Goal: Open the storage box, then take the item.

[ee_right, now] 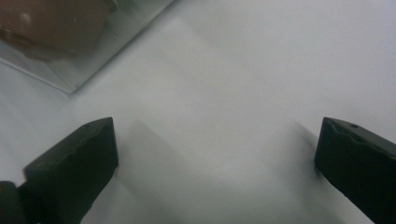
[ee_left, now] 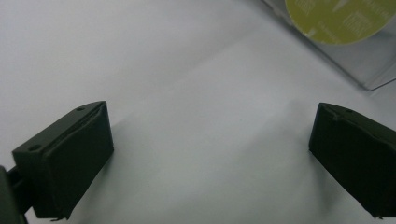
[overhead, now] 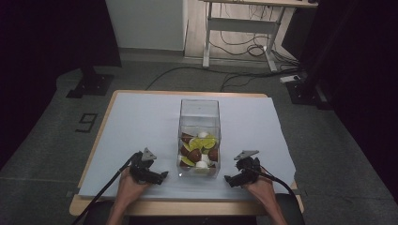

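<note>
A clear plastic box (overhead: 199, 112) stands upright in the middle of the table. It holds several brown, white and yellow-green rounded pieces (overhead: 199, 151). My left gripper (overhead: 159, 178) rests low over the sheet just left of the box's near end, jaws wide apart with nothing between them. My right gripper (overhead: 231, 180) sits just right of the box's near end, also open and empty. In the left gripper view a box corner with a yellow-green piece (ee_left: 341, 18) lies ahead at the upper right. The right gripper view has a brown piece (ee_right: 51, 23) behind the box wall at the upper left.
A pale blue sheet (overhead: 141, 122) covers the wooden table (overhead: 101, 136). Beyond the table are a grey floor with cables (overhead: 244, 79), a desk frame (overhead: 239, 28) and dark stands at both sides.
</note>
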`<state>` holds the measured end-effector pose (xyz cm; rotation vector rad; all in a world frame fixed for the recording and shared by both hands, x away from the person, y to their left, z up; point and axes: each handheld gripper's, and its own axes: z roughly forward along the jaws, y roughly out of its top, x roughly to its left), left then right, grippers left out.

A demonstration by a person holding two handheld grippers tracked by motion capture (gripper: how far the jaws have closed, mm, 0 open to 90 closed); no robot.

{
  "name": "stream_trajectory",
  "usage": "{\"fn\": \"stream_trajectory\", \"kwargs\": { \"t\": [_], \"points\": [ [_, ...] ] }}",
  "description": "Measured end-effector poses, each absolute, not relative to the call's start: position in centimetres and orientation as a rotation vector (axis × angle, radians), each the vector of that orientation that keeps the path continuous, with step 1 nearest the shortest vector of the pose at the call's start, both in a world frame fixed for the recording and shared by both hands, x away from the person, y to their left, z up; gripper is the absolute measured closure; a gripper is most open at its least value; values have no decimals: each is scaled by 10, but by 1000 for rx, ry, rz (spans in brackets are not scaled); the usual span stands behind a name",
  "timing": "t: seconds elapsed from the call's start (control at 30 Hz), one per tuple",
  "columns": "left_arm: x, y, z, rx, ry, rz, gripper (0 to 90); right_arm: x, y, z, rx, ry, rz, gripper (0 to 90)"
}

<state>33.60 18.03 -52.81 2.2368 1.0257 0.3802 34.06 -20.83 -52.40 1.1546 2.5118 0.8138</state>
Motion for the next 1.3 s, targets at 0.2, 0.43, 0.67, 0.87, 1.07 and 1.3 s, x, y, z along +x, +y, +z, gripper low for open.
{"fn": "stream_trajectory", "kwargs": {
  "t": [0.2, 0.43, 0.67, 0.87, 1.07, 1.3],
  "points": [
    [336, 180, -528, 2237, 1024, 383, 0, 339, -210, -526, 1140, 2504, 843, 0],
    [335, 180, -528, 2235, 1025, 384, 0, 339, -210, -526, 1139, 2504, 845, 0],
    [335, 180, -528, 2235, 1026, 385, 0, 339, -211, -523, 1139, 2507, 841, 0],
    [335, 180, -528, 2235, 1026, 385, 0, 333, -213, -514, 1099, 2488, 924, 0],
    [335, 180, -528, 2234, 1026, 386, 0, 331, -216, -506, 1064, 2503, 923, 0],
    [335, 180, -529, 2233, 1027, 385, 0, 328, -218, -491, 1041, 2495, 956, 0]
  ]
}}
